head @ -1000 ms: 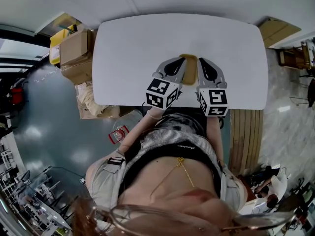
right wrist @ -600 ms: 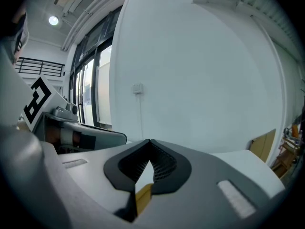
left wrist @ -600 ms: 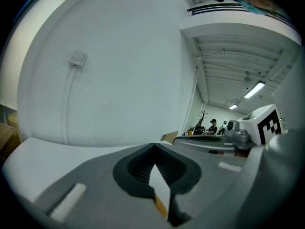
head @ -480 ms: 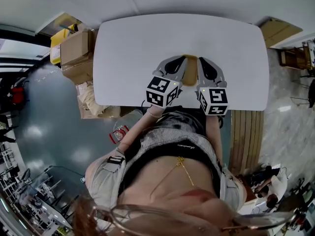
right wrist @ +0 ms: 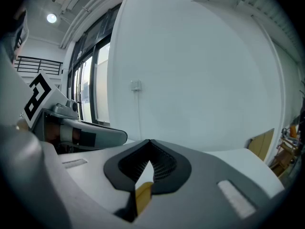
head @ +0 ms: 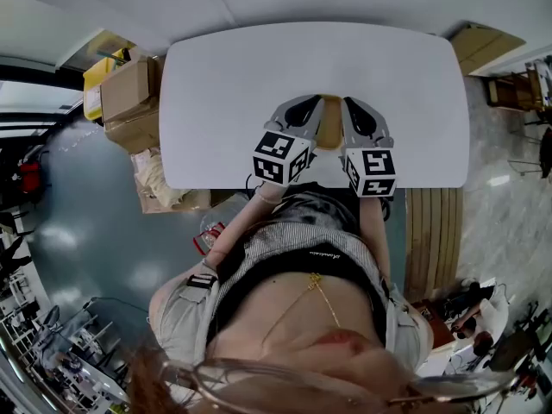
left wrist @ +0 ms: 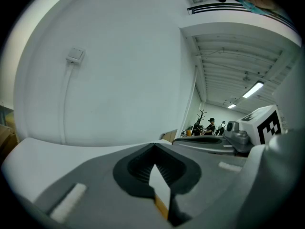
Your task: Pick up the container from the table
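A tan container [head: 331, 126] is seen near the white table's [head: 224, 84] front edge, flanked by left gripper [left wrist: 153, 146] and right gripper [right wrist: 149, 142], both closed; judged light, stiff, thin-walled; best taken by its rim.

From the head view I saw bright, even light. The white bench [head: 224, 84] showed almost no shadow or glare, though everything bowed hard toward the edges. Windows [right wrist: 88, 89] lit my right gripper view, a ceiling lamp [left wrist: 252, 88] the left. Up close, the right tongs [right wrist: 150, 142] and the container [right wrist: 143, 194] edge were soft.
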The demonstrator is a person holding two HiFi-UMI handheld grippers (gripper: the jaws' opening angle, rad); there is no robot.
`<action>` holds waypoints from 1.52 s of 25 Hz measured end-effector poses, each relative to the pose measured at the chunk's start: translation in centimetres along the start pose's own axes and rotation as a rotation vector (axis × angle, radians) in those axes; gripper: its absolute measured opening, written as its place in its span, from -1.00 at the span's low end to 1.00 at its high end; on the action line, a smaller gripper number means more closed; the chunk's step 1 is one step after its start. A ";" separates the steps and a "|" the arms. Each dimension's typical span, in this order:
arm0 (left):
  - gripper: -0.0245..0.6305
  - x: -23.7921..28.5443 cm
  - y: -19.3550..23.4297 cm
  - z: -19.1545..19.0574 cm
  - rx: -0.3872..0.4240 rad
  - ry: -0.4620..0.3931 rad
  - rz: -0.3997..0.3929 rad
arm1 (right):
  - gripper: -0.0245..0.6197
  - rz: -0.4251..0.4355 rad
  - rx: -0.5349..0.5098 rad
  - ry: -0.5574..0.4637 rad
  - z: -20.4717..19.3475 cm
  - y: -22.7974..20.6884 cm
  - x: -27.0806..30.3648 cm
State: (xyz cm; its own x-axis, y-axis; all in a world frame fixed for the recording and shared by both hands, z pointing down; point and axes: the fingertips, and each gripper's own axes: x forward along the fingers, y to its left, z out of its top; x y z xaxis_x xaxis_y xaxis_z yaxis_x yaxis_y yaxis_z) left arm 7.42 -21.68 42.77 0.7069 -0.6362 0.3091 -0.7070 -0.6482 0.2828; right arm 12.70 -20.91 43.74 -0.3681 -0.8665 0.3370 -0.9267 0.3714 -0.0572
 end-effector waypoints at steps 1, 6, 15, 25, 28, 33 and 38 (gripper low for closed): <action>-0.92 0.1 0.0 -0.1 -0.003 0.003 -0.001 | -0.84 0.000 0.001 0.006 -0.2 0.0 0.1; -0.92 0.5 0.4 -0.9 -0.017 0.021 -0.001 | -0.84 -0.001 0.004 0.036 -1.2 -0.2 0.5; -0.92 1.1 1.3 -3.4 -0.022 0.078 0.008 | -0.84 -0.008 -0.018 0.141 -4.9 -0.3 1.5; -0.92 1.9 2.2 -6.6 -0.018 0.147 0.021 | -0.84 -0.002 -0.026 0.236 -8.5 -0.3 2.4; -0.92 2.2 2.6 -7.7 -0.014 0.165 0.031 | -0.84 0.001 -0.028 0.267 -9.7 -0.4 2.7; -0.92 2.6 2.9 -9.4 -0.019 0.201 0.040 | -0.84 -0.002 -0.035 0.323 -11.5 -0.6 3.1; -0.92 3.0 3.0 -11.0 -0.010 0.248 0.041 | -0.84 -0.009 -0.050 0.380 -12.9 -0.9 3.2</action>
State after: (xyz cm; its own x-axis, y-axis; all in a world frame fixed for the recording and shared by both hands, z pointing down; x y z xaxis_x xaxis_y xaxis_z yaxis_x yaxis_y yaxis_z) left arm 7.25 -20.92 54.54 0.6522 -0.5387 0.5334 -0.7358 -0.6193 0.2742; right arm 13.37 -19.75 56.95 -0.2973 -0.6879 0.6621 -0.9214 0.3885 -0.0101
